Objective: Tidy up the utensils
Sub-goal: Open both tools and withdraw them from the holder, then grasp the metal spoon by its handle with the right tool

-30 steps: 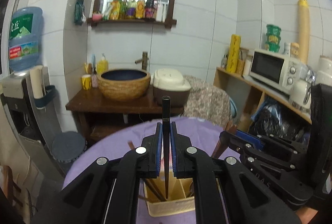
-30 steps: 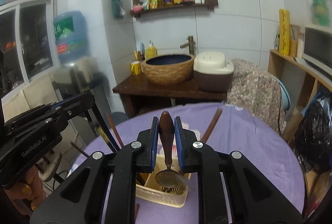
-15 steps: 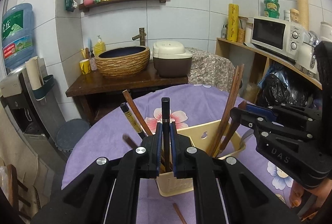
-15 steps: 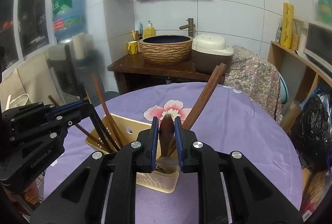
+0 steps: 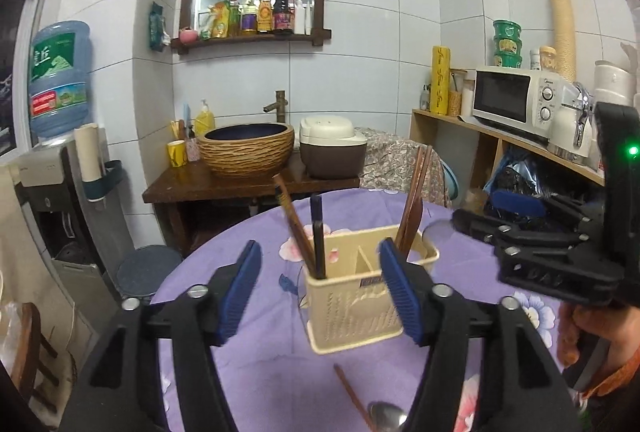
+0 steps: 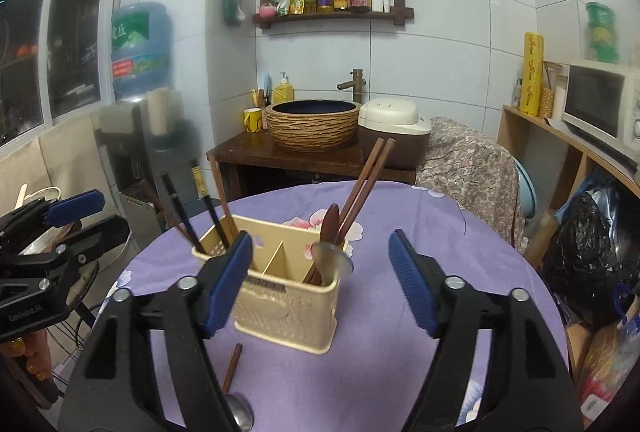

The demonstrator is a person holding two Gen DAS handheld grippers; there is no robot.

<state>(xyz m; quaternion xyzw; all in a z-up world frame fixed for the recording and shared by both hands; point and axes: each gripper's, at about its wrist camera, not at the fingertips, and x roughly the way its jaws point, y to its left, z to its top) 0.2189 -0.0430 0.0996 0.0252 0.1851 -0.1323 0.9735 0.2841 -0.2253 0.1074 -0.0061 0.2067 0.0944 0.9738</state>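
Observation:
A cream utensil caddy stands on the purple floral tablecloth. Its left compartment holds dark chopsticks. Its right compartment holds brown chopsticks and a wooden-handled spoon with its bowl above the rim. My left gripper is open and empty, just in front of the caddy. My right gripper is open and empty, also facing it. Another wooden-handled metal spoon lies on the cloth near me.
A wooden stand with a woven basin and a rice cooker is behind the table. A water dispenser stands left. A shelf with a microwave stands right. A patterned covered chair is at the far edge.
Both grippers have opened and pulled back. The dark chopstick from my left gripper and the spoon from my right gripper now stand in the caddy.

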